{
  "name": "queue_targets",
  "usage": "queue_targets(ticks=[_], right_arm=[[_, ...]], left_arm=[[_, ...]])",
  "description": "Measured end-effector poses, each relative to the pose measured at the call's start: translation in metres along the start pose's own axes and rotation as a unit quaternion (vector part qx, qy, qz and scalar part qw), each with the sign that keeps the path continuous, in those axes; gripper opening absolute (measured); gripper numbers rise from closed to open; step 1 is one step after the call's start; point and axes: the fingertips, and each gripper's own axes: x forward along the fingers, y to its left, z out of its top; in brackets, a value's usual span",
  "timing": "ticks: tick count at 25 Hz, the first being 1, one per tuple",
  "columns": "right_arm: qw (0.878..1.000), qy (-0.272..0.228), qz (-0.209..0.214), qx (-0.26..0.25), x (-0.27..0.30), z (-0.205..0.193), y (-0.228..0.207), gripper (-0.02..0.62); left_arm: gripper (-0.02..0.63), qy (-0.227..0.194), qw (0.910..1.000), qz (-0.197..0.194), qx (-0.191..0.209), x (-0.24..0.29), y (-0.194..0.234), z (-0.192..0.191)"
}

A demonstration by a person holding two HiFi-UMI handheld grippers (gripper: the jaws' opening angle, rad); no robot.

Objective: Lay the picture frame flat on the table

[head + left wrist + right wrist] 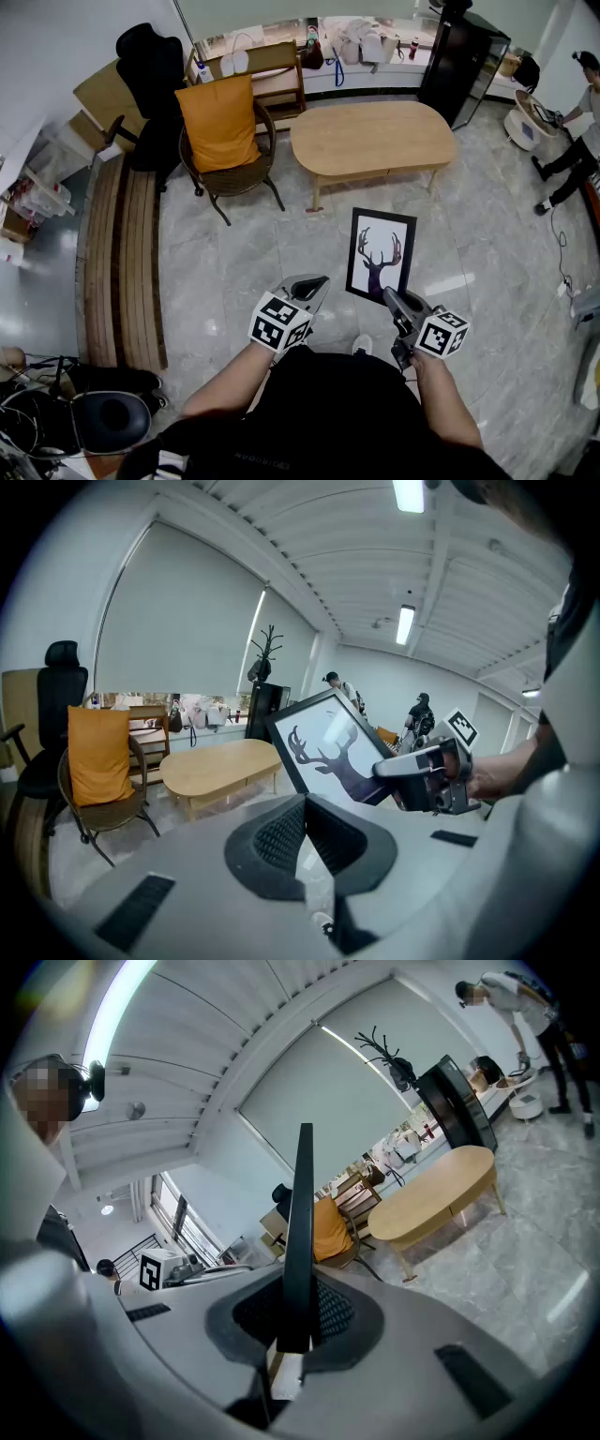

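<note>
Above floor [234,253] | right tool [389,296] clamps deer-print picture frame [381,255] | left tool [315,283] closed

You have almost nothing legible here. The one line of print is the pale lettering [251,457] on your black shirt, at the bottom centre of the head view. It lies upside down to the camera and is too small to make out. The left cube [279,322] and right cube [442,333], low in that frame, bear black-and-white square marker patterns, not letters or numbers. The picture frame [380,255] at centre carries only a dark antlered deer silhouette.
</note>
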Motion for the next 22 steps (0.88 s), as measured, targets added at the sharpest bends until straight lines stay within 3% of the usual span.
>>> queue_targets(ticks=[15, 22], right_arm=[[1.000, -0.002, 0.003, -0.006, 0.001, 0.000, -0.003, 0.021], [1.000, 0.004, 0.004, 0.005, 0.018, -0.002, -0.004, 0.021]], left_arm=[[0.000, 0.005, 0.9999, 0.009, 0.000, -0.002, 0.003, -0.002], [0.000, 0.016, 0.9997, 0.014, -0.008, -0.002, 0.024, -0.010]])
